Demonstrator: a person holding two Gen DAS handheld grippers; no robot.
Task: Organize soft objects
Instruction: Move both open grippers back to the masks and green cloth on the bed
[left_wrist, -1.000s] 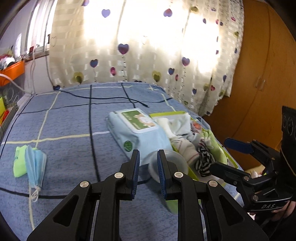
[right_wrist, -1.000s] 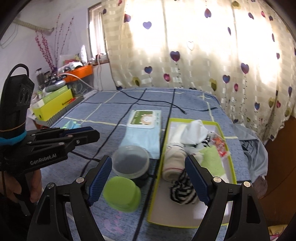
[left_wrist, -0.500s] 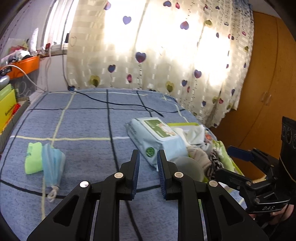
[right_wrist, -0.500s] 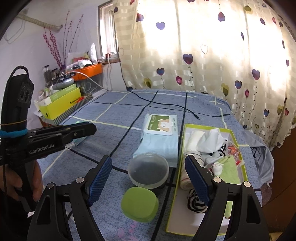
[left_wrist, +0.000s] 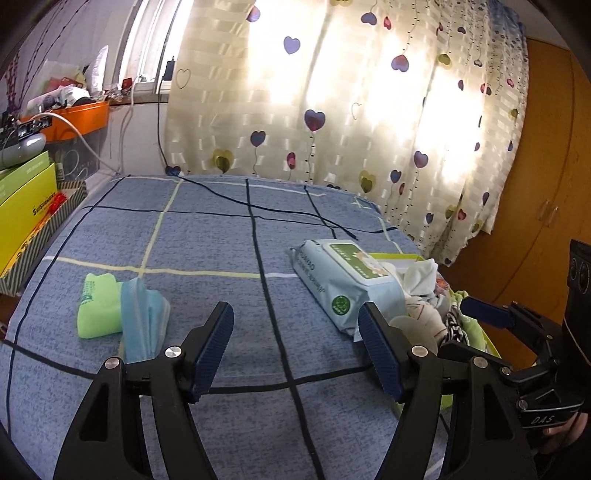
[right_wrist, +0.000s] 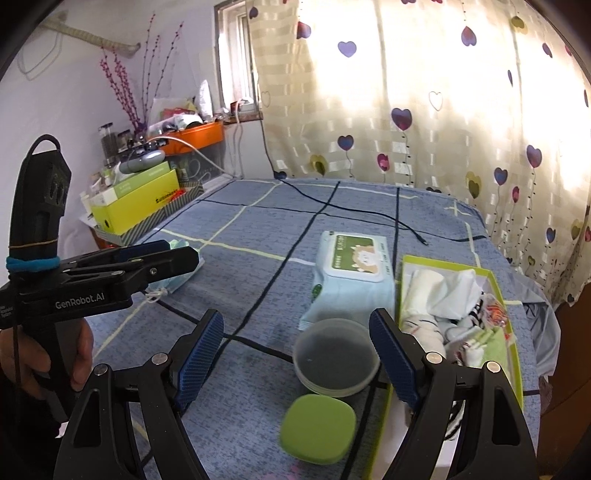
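Observation:
My left gripper (left_wrist: 295, 321) hovers over the blue checked bedspread (left_wrist: 207, 243); its jaws are opening and stand wide, with nothing between them. A blue face mask (left_wrist: 142, 317) and a folded green cloth (left_wrist: 98, 310) lie just left of it. A wet-wipes pack (left_wrist: 343, 288) lies to its right. My right gripper (right_wrist: 295, 325) is open and empty above a clear round tub (right_wrist: 336, 358) and a green lid (right_wrist: 317, 428). The yellow-green box (right_wrist: 458, 266) to the right holds socks and white cloths (right_wrist: 439, 295). In the right wrist view the left gripper (right_wrist: 162, 254) is at the left, above the mask (right_wrist: 173, 284).
Yellow boxes (left_wrist: 22, 206) and an orange shelf (left_wrist: 74, 118) crowd the left side of the bed. A black cable (right_wrist: 369, 214) runs across the far bedspread. A heart-print curtain (left_wrist: 332, 92) hangs behind, and a wooden wardrobe (left_wrist: 546, 184) stands at the right.
The left gripper's jaws went from nearly shut to wide open. Both views swung left, so the mask and green cloth sit nearer the left gripper. The right gripper stayed open.

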